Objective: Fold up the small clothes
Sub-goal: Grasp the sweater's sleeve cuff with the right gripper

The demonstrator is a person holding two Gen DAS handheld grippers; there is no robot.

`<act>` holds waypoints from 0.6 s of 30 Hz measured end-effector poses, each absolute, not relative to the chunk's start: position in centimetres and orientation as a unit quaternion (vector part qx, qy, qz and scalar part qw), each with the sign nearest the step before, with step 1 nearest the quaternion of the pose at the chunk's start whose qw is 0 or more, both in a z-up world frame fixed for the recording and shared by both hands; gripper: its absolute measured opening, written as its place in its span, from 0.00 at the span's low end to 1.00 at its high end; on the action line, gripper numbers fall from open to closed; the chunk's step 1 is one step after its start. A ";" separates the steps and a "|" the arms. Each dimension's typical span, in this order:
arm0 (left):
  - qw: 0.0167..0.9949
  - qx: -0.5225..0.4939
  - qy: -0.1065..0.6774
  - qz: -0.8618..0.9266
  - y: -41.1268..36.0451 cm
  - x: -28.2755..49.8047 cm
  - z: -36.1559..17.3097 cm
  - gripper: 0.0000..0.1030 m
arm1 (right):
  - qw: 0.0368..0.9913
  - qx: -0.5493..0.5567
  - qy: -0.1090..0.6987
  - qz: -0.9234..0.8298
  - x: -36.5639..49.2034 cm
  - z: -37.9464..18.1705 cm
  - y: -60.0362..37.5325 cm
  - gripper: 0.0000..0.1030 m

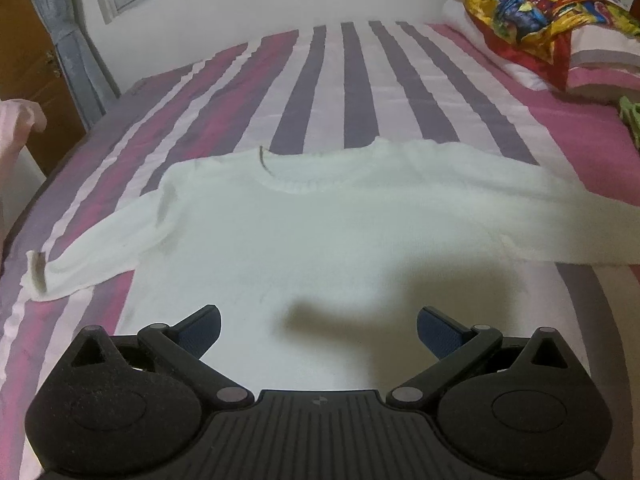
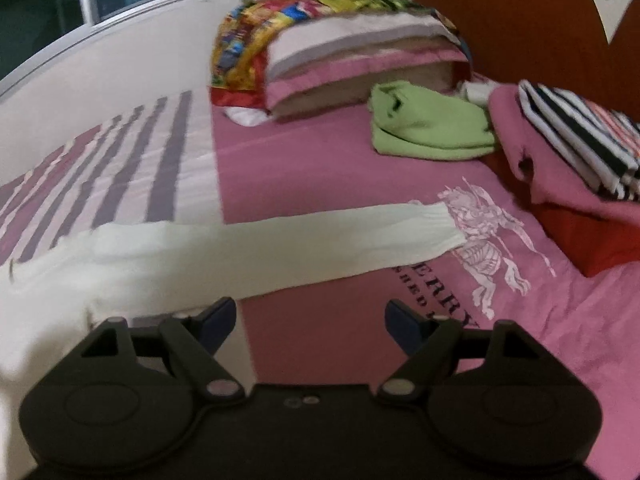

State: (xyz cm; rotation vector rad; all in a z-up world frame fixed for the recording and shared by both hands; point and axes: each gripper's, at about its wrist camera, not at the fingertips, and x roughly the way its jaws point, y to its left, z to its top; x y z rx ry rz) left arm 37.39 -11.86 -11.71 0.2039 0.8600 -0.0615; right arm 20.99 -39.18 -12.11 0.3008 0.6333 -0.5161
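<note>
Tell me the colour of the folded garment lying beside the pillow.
Light green, plain with no pattern; it shows best in the right wrist view.

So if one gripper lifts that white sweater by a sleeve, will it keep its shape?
Probably not. The white sweater lies flat and limp on the striped bedspread, so it should sag. Its knit looks soft, likely light. The long sleeve would likely trail.

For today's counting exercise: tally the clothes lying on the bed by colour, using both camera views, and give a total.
White: 1, the sweater spread flat
Green: 1, the folded top
Black-and-white striped: 1, the folded top
Pink: 1, the garment under the striped one
Red: 1, the piece at the bottom of that pile
Total: 5
</note>
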 end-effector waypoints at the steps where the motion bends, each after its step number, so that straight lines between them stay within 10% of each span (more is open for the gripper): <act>1: 0.903 0.098 0.416 -0.030 -12.0 37.8 -11.9 1.00 | 0.904 0.150 0.309 -0.254 21.4 -12.4 -39.6 0.79; 18: 0.900 0.098 0.424 -0.005 -11.2 41.8 -14.7 1.00 | 0.862 0.254 0.310 -0.310 25.4 -17.1 -48.1 0.55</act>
